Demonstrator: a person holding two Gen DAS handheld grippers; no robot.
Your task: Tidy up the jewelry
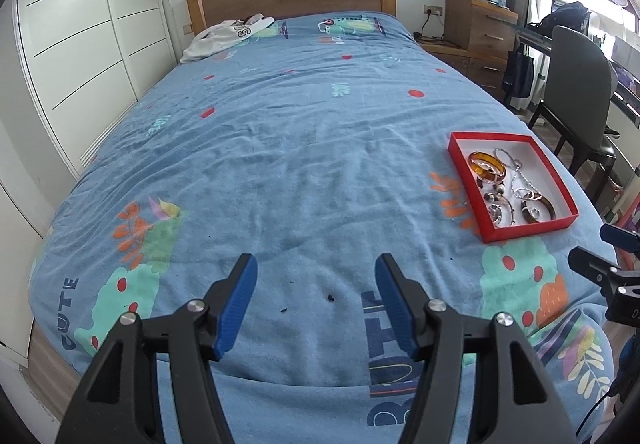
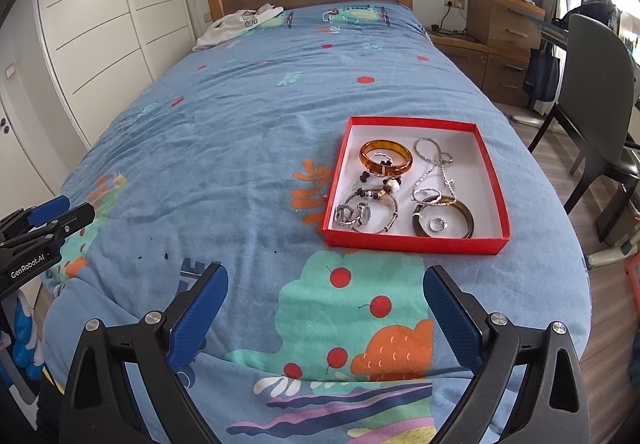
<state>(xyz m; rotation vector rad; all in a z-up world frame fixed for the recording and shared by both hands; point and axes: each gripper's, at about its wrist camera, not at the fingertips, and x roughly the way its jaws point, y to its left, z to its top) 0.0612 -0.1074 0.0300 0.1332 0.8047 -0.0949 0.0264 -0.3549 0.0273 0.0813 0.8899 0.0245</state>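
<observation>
An open red box (image 2: pixel 416 244) lies on the blue patterned bedspread (image 2: pixel 240 147), just beyond my right gripper (image 2: pixel 327 270). Inside it are an amber bangle (image 2: pixel 385 157), a dark brown bangle (image 2: pixel 466 222), a silver chain (image 2: pixel 434 163), a beaded bracelet (image 2: pixel 376 192) and some silver rings. My right gripper's jaws stand wide open with nothing between them. In the left wrist view the red box (image 1: pixel 528 230) sits far to the right, and my left gripper (image 1: pixel 317 260) hangs open over bare bedspread, holding nothing. The left gripper (image 2: pixel 60 211) also shows at the right wrist view's left edge.
Small dark specks (image 1: pixel 331 298) lie on the cover ahead of the left gripper. A white garment (image 1: pixel 228 35) lies by the wooden headboard. A white wardrobe (image 1: pixel 80 43) lines the left side. A dark chair (image 2: pixel 596 83) and wooden drawers (image 2: pixel 500 27) with a printer stand right of the bed.
</observation>
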